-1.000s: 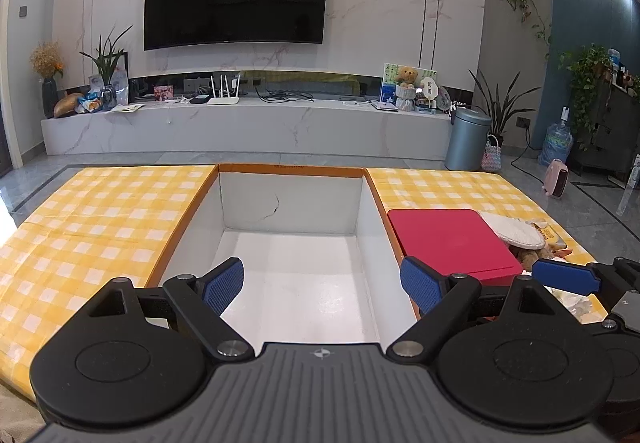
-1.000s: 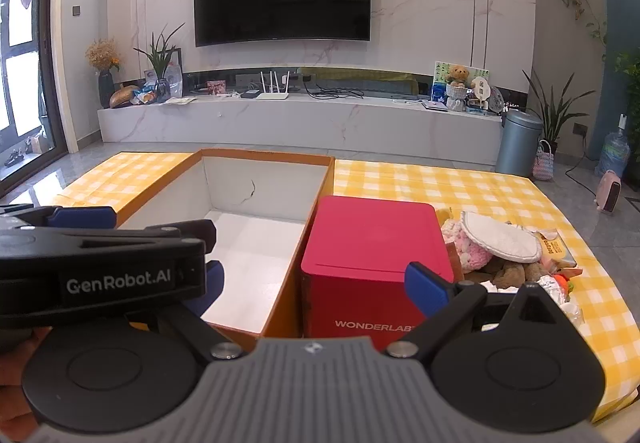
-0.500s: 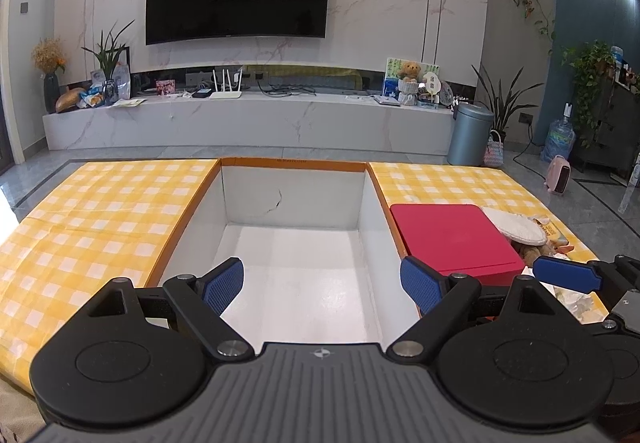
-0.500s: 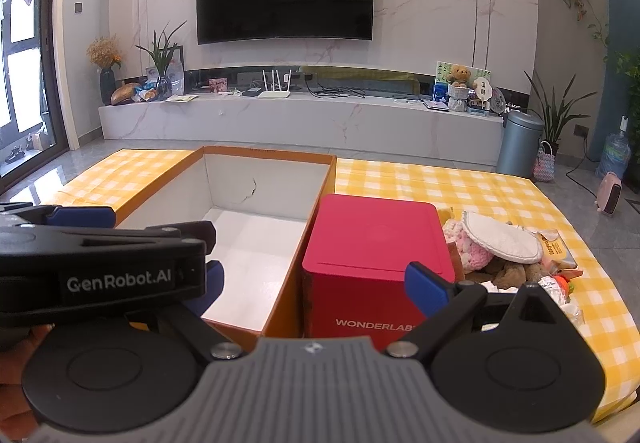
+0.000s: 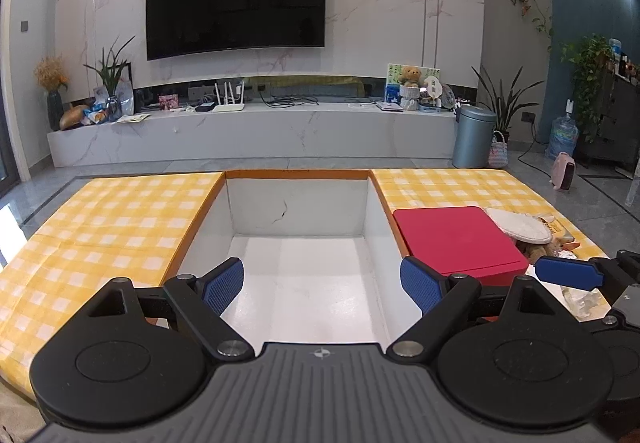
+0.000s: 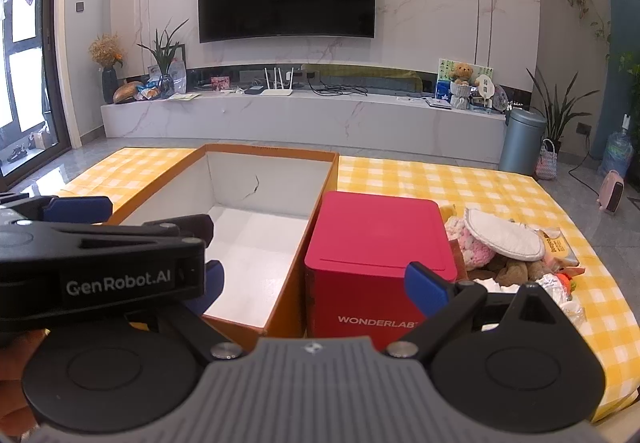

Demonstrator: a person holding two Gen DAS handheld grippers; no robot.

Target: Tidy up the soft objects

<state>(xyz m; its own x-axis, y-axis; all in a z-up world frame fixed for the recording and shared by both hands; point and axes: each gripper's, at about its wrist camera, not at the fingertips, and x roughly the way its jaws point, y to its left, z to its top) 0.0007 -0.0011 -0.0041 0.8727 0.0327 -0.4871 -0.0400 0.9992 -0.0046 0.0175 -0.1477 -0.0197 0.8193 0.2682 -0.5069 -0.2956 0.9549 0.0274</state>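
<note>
Room: living room, yellow-checked table (image 5: 120, 227).
Box (image 5: 298, 211): open, empty, centre.
Soft objects (image 6: 508, 247): heaped right of red box (image 6: 380, 243).
Left hand-held gripper (image 5: 322, 281): wide, empty.
Right hand-held gripper (image 6: 316, 279): wide, empty.
Advice: pinch topmost toy, clear red box.

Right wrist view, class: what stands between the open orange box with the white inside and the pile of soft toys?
A red box marked WONDERLAB stands between the open orange box and the soft toy pile, shown clearly in the right wrist view.

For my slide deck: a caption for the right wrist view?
Open right hand-held gripper faces a red box, between an empty orange box and soft toys.
</note>
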